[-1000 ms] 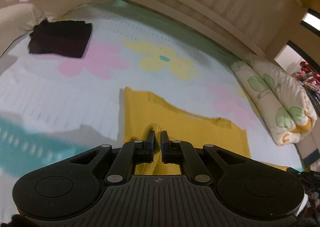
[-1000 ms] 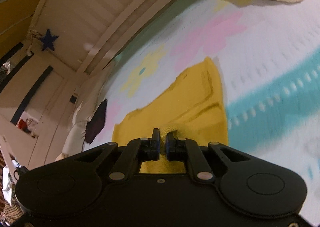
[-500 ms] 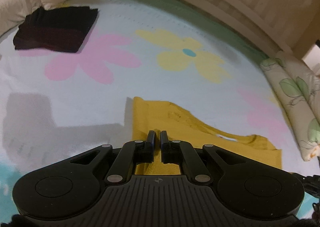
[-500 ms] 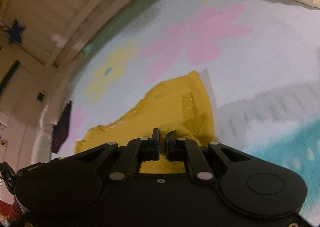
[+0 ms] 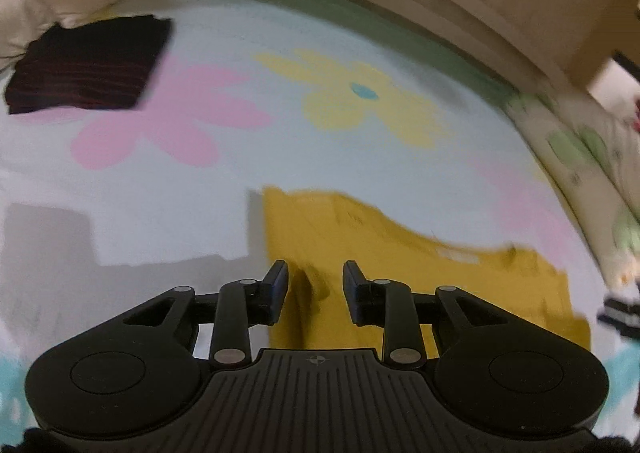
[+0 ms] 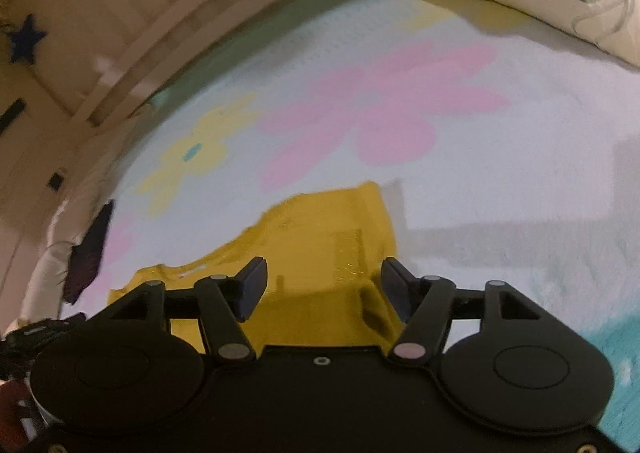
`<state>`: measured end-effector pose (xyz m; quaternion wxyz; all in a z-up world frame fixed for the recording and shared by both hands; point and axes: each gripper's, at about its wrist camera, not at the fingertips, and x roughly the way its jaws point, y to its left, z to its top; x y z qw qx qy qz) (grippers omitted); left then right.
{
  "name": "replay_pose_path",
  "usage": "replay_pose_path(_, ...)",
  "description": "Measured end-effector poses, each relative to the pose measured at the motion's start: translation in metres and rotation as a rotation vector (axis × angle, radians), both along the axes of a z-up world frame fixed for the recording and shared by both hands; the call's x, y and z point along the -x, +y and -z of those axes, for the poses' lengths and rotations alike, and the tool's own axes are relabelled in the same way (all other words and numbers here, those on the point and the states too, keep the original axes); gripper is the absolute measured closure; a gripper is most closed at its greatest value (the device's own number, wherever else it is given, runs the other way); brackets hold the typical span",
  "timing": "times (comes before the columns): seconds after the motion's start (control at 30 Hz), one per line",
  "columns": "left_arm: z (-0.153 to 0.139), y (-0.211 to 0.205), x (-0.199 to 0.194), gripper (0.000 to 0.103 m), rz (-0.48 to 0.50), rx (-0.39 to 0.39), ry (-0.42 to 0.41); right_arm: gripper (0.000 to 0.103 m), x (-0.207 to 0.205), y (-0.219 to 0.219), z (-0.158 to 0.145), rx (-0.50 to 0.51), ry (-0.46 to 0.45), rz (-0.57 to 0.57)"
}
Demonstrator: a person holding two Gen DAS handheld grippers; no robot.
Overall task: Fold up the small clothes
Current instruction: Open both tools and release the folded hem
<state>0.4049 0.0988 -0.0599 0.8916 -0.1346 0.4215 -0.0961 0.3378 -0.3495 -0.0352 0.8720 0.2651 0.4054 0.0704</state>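
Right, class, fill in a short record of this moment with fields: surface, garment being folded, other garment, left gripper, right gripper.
surface: flower-print bedspread
garment being folded: yellow garment, lying flat on the bedspread
other garment: dark folded cloth, far left, apart from the yellow one
left gripper: open over the yellow garment's near edge
right gripper: open over the same garment

No readable text, label, brand or number is found in either wrist view. A small round crosshair mark is moulded on the ribbed body of the left tool, but no letters are carried by it. A faint pale mark is seen on the dark device at the left edge of the right wrist view, too blurred to be read.
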Motion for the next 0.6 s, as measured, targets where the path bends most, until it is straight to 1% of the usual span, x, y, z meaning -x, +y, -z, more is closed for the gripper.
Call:
replay_pose_path(0.07,0.002,-0.004,0.007,0.074,0.037,0.002,0.019,0.035,0.007,-0.004,-0.003,-0.010,0.016,-0.019)
replay_pose_path(0.13,0.003,-0.005,0.014,0.074,0.051,0.024,0.044,0.035,0.011,-0.008,0.001,-0.024,0.040,-0.038)
replay_pose_path(0.2,0.005,-0.003,0.017,0.074,0.055,0.046,0.063,0.035,0.014,-0.009,0.004,-0.024,0.073,-0.044)
replay_pose_path(0.27,0.006,-0.001,0.018,0.074,0.049,0.040,0.071,0.035,0.018,-0.010,0.010,-0.021,0.096,-0.047)
replay_pose_path(0.33,0.006,0.001,0.017,0.074,0.049,0.034,0.071,0.035,0.019,-0.011,0.015,-0.011,0.111,-0.044)
replay_pose_path(0.47,0.009,0.006,0.015,0.074,0.040,0.055,0.080,0.036,0.016,-0.008,0.021,-0.020,0.127,-0.046)
replay_pose_path(0.53,0.011,0.007,0.013,0.074,0.038,0.062,0.085,0.039,0.013,-0.006,0.021,-0.027,0.127,-0.056)
replay_pose_path(0.57,0.012,0.007,0.011,0.074,0.039,0.069,0.088,0.046,0.012,-0.004,0.021,-0.029,0.129,-0.063)
replay_pose_path(0.6,0.013,0.008,0.011,0.074,0.044,0.078,0.093,0.056,0.011,-0.002,0.022,-0.028,0.132,-0.069)
